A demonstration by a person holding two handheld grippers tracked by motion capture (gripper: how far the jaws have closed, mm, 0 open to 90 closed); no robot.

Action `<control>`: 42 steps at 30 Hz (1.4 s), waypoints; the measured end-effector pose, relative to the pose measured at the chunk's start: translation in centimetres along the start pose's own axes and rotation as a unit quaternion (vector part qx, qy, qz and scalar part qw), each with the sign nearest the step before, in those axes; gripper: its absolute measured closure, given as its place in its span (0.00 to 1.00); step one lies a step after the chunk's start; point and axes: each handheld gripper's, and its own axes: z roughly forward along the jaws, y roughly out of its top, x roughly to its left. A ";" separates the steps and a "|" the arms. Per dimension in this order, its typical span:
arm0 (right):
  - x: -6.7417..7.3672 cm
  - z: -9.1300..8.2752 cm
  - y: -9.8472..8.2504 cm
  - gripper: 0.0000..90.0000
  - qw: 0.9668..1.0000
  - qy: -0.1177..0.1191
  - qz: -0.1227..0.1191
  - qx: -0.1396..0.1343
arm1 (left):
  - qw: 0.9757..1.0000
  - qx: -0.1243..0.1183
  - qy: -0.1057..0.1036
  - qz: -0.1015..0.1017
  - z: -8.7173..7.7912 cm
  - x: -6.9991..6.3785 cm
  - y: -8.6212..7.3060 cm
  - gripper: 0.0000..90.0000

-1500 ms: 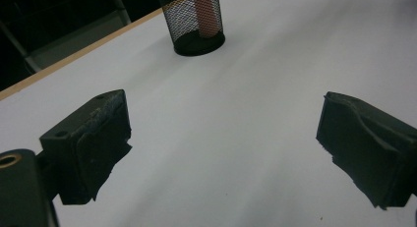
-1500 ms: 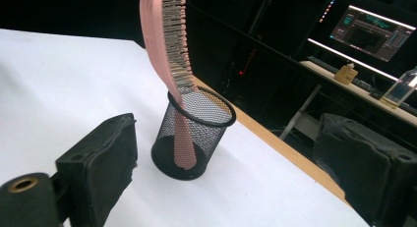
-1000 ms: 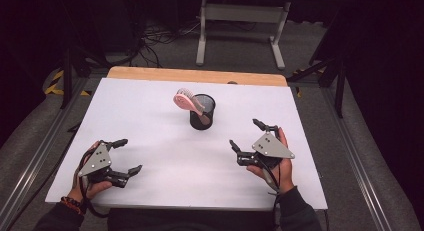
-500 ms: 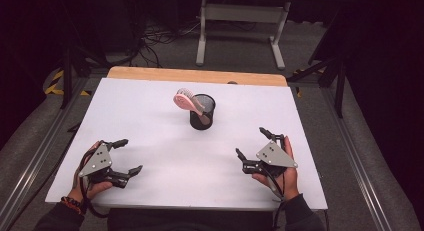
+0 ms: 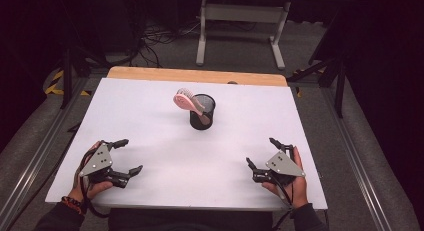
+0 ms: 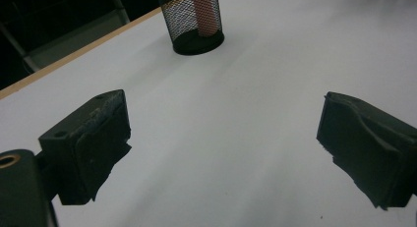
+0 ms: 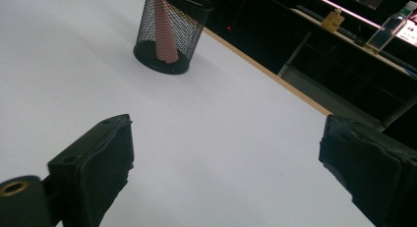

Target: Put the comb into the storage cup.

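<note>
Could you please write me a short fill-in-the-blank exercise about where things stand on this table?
1. The pink brush stands in a black mesh ____.
2. The left gripper has its jaws ____.
3. The right gripper holds ____.
4. The cup stands on the ____ table.

Missing words: cup; open; nothing; white

The tabletop [image 5: 165,116] is plain white, with a pale wood strip along its 12 o'clock edge. Near its centre, the cup [image 5: 202,112] is black wire mesh. The brush [image 5: 186,100] in it is pink, its bristles perhaps whitish. Each hand-held gripper, left [image 5: 123,156] and right [image 5: 261,153], is black under a grey plate.
</note>
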 end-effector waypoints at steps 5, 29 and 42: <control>-0.4 -0.6 -1.1 0.07 1.000 -0.002 0.011 0.003 | 1.000 0.000 -0.001 -0.002 0.1 0.0 0.0 0.07; -1.0 -1.5 -2.6 0.06 0.999 0.002 0.042 0.001 | 1.000 0.001 0.002 -0.002 0.4 0.0 0.2 0.07; -0.7 -1.6 -2.4 0.06 0.999 -0.002 0.042 0.001 | 1.000 -0.002 -0.004 0.003 0.4 -0.1 0.2 0.07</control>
